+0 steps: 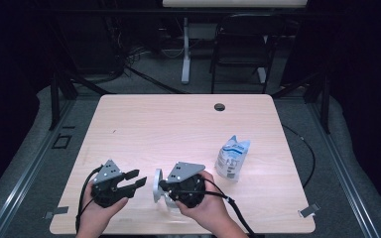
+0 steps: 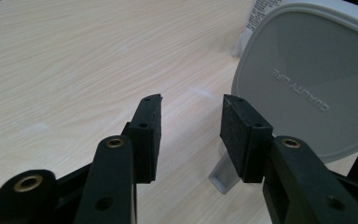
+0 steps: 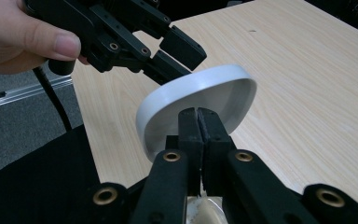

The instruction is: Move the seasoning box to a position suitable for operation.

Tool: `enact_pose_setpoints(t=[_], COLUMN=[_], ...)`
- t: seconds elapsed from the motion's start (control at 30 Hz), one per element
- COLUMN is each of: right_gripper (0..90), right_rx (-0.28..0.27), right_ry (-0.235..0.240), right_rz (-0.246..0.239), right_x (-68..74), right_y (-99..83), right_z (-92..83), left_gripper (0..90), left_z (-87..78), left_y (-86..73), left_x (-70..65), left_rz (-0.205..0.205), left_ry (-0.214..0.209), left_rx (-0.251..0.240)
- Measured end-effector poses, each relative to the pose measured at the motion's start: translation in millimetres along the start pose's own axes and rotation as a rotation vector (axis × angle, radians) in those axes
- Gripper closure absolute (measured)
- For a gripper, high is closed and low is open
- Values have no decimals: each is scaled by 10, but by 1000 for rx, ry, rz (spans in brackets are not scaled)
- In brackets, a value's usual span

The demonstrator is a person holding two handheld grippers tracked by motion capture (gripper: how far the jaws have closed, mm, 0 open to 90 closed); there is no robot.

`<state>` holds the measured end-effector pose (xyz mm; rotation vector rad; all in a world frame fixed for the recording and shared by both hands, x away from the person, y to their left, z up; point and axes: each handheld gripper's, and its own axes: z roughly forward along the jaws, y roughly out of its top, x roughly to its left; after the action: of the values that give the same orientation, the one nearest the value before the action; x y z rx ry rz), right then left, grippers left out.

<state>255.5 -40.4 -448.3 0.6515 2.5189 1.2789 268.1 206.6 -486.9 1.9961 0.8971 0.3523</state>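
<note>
A white dish-shaped piece (image 1: 157, 186) with a rounded rim is held on edge just above the table's front. My right gripper (image 1: 163, 187) is shut on it from its hollow side (image 3: 214, 100), the jaws pressed together in the right gripper view (image 3: 199, 116). Its flat grey back (image 2: 303, 79) bears printed lettering, and a short white stem (image 2: 223, 179) hangs under it. My left gripper (image 1: 138, 178) stands open just left of the piece, with nothing between its pads (image 2: 191, 116). From the right gripper's camera, that left gripper (image 3: 184, 60) sits right by the piece's rim.
A white and blue pouch (image 1: 232, 157) stands on the wooden table (image 1: 178, 124) to the right of my right hand. A cable hole (image 1: 220, 106) lies near the far edge. A dark chair (image 1: 240, 49) and a desk leg stand beyond the table.
</note>
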Motion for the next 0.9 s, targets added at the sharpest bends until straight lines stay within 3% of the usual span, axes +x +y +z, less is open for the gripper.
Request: enact_pose_setpoints(t=[0.6, 0.9], right_gripper=[691, 619], right_rx=[-2, -38], right_ry=[-51, -47], right_rz=[6, 27], right_x=[-122, -157], right_y=[-101, -115], right_z=[-114, -172], left_gripper=[572, 559], left_z=[-9, -22], left_y=[-7, -12], left_x=[41, 54], left_rz=[-4, 1], left_ry=[14, 31], left_rx=[-9, -22])
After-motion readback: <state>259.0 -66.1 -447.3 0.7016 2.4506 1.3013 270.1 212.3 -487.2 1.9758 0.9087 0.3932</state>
